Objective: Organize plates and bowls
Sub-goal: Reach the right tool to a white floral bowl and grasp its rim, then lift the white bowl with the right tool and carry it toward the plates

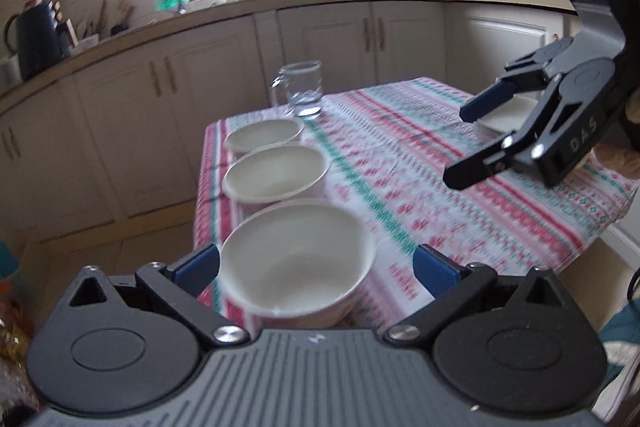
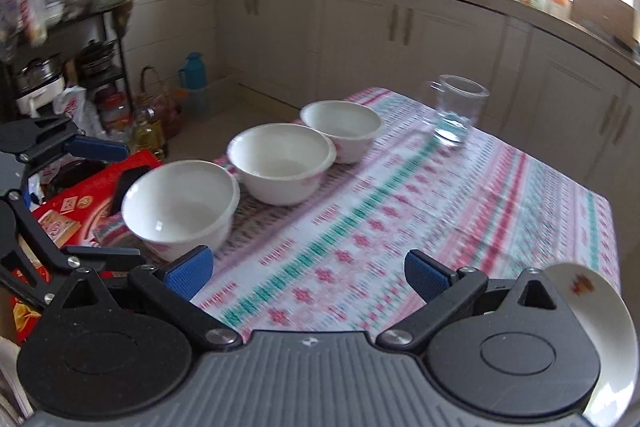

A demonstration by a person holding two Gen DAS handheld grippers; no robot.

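Note:
Three white bowls stand in a row along the table's left edge: the near bowl (image 1: 298, 259) (image 2: 180, 203), the middle bowl (image 1: 276, 173) (image 2: 282, 161) and the far bowl (image 1: 264, 134) (image 2: 340, 127). My left gripper (image 1: 316, 265) is open, its jaws level with either side of the near bowl. My right gripper (image 2: 308, 273) is open and empty above the tablecloth; it also shows in the left wrist view (image 1: 460, 147). A white plate (image 2: 600, 327) lies by the right gripper, partly hidden; it also shows in the left wrist view (image 1: 508, 113).
A clear glass mug (image 1: 300, 89) (image 2: 456, 109) stands at the table's far end. The patterned tablecloth (image 1: 420, 187) covers the table. Kitchen cabinets (image 1: 328, 39) run behind. A red box (image 2: 80, 203) and clutter sit on the floor left of the table.

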